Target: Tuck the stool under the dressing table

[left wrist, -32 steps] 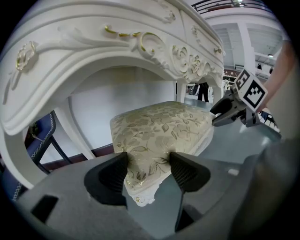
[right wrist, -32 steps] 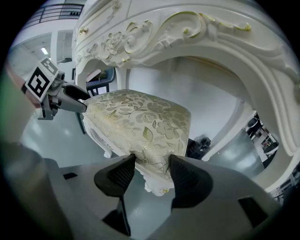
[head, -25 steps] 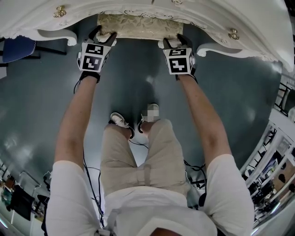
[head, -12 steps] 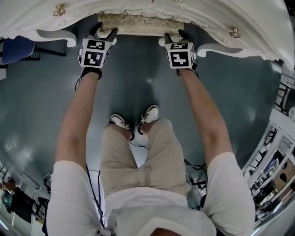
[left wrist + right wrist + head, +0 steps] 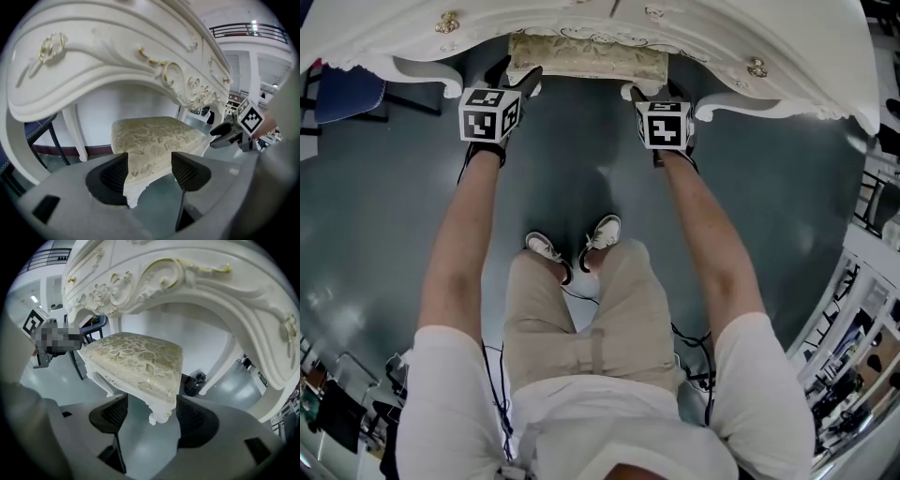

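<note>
The stool, white with a gold floral cushion, stands under the white carved dressing table, only its front edge showing in the head view. My left gripper is at the stool's front left corner. In the left gripper view that corner sits between the opening jaws, with a gap at the right pad. My right gripper is at the front right corner. Its jaws are opening too, and the stool's corner is loose between the pads.
The table's curved legs flank the stool. A blue chair stands at the far left. The person's feet are on the grey floor behind the grippers, with cables. Metal shelving lines the right edge.
Both grippers have loosened on the stool's front corners, their jaws spreading. The left gripper has lifted a little and rolled. The stool sits still under the table.
</note>
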`<state>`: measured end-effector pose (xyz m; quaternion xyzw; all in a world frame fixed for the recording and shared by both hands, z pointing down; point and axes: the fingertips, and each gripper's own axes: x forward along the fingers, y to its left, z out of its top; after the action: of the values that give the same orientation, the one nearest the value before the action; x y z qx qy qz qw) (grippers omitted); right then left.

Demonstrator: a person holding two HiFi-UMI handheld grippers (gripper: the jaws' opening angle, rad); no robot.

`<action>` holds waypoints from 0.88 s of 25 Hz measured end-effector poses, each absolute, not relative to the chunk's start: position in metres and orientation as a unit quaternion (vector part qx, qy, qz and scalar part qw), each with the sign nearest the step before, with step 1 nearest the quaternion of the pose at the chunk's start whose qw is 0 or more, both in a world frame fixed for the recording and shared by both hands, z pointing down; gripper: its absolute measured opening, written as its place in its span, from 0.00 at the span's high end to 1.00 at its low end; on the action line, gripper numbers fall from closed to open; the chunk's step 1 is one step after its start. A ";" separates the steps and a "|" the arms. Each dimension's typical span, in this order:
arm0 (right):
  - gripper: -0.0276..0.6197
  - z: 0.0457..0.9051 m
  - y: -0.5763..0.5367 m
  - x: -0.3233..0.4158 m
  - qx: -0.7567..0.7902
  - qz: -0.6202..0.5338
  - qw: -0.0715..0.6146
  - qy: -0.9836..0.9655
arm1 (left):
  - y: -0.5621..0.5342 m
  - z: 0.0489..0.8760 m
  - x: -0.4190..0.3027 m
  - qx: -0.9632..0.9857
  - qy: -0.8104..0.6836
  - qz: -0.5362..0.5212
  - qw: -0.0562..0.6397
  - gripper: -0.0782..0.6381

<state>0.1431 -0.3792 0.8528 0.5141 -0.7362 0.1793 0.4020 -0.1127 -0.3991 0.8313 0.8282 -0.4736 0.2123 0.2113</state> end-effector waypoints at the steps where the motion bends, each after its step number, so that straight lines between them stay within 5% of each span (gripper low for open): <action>1: 0.46 0.847 -0.375 0.145 0.513 0.175 0.407 -0.735 | -0.393 0.826 -0.113 0.828 -0.471 0.219 0.210 0.48; 8: 0.65 0.792 -0.343 0.153 0.516 0.187 0.413 -0.727 | -0.362 0.766 -0.120 0.820 -0.478 0.206 0.237 0.65; 11: 0.74 0.764 -0.323 0.150 0.510 0.191 0.420 -0.726 | -0.340 0.730 -0.100 0.843 -0.433 0.170 0.269 0.86; 22: 0.95 0.646 -0.290 0.139 0.524 0.204 0.396 -0.727 | -0.271 0.607 -0.079 0.868 -0.400 0.145 0.256 0.87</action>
<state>0.1389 -0.2898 0.6457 0.5235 -0.7266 0.2037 0.3956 -0.0794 -0.2709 0.6073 0.8681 -0.4001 0.1446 0.2559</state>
